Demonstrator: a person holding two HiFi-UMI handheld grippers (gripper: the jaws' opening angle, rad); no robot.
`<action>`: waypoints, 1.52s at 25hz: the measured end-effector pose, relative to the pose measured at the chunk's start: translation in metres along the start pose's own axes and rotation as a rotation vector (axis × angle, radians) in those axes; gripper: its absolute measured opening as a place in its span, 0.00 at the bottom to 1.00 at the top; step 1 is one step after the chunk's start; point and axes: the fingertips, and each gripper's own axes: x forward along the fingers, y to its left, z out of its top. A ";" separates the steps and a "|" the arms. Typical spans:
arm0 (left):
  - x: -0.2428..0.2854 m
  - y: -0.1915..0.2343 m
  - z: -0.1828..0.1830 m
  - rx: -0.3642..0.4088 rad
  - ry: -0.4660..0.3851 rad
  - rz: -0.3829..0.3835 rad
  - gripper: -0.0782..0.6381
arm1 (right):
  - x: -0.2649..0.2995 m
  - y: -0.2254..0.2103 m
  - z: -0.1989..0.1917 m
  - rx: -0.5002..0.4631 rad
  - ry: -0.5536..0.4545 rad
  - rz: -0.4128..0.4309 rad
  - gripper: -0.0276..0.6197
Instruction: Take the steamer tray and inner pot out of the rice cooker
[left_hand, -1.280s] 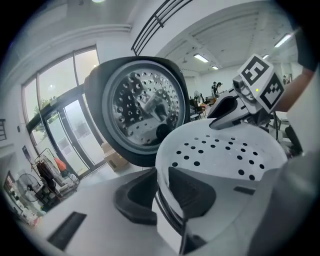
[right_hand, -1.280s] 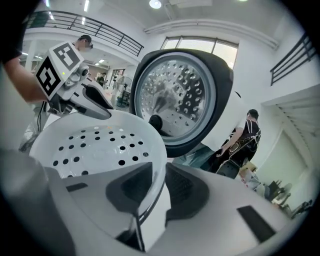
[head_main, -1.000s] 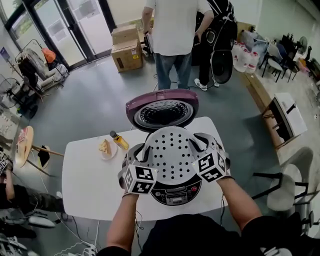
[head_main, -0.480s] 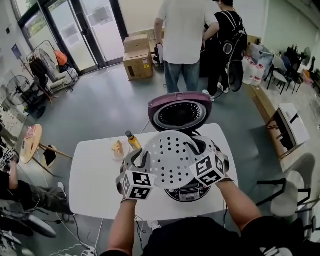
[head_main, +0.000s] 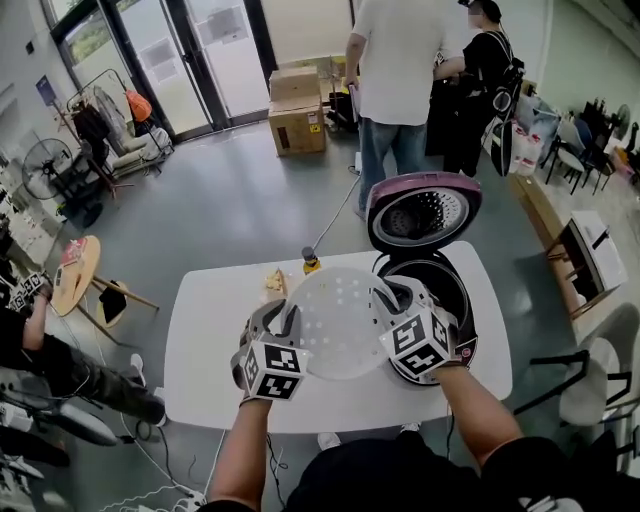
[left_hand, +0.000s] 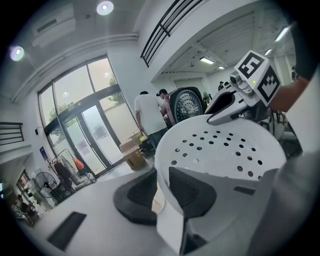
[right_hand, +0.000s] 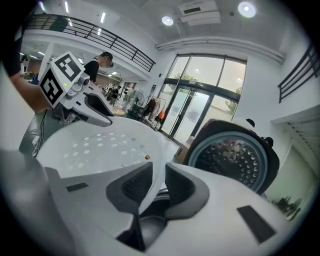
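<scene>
The white perforated steamer tray (head_main: 338, 322) hangs in the air over the white table (head_main: 210, 360), left of the rice cooker (head_main: 440, 300). My left gripper (head_main: 290, 318) is shut on its left rim and my right gripper (head_main: 386, 300) is shut on its right rim. The left gripper view shows the rim pinched between dark pads (left_hand: 187, 192), with the tray (left_hand: 225, 150) beyond. In the right gripper view the tray (right_hand: 100, 147) sits left of the pads (right_hand: 135, 185). The cooker stands open, purple lid (head_main: 420, 212) raised, the dark inner pot (head_main: 448, 282) visible inside.
A yellow bottle (head_main: 310, 261) and a small plate of food (head_main: 272, 282) sit at the table's far edge. Two people (head_main: 400, 60) stand beyond the table near cardboard boxes (head_main: 296, 108). A round stool (head_main: 595, 385) is at the right, a wooden side table (head_main: 78, 275) at the left.
Both grippers have carried the steamer tray leftward and a little up, off the cooker. The cooker's open pot is now uncovered at the right.
</scene>
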 end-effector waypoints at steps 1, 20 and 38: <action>-0.004 0.006 -0.007 -0.003 0.004 0.001 0.22 | 0.003 0.008 0.005 0.001 0.000 0.005 0.17; -0.023 0.078 -0.213 -0.095 0.187 0.037 0.22 | 0.122 0.191 0.017 -0.007 0.094 0.158 0.17; 0.041 0.129 -0.374 -0.147 0.310 0.117 0.20 | 0.279 0.306 -0.026 0.001 0.120 0.300 0.16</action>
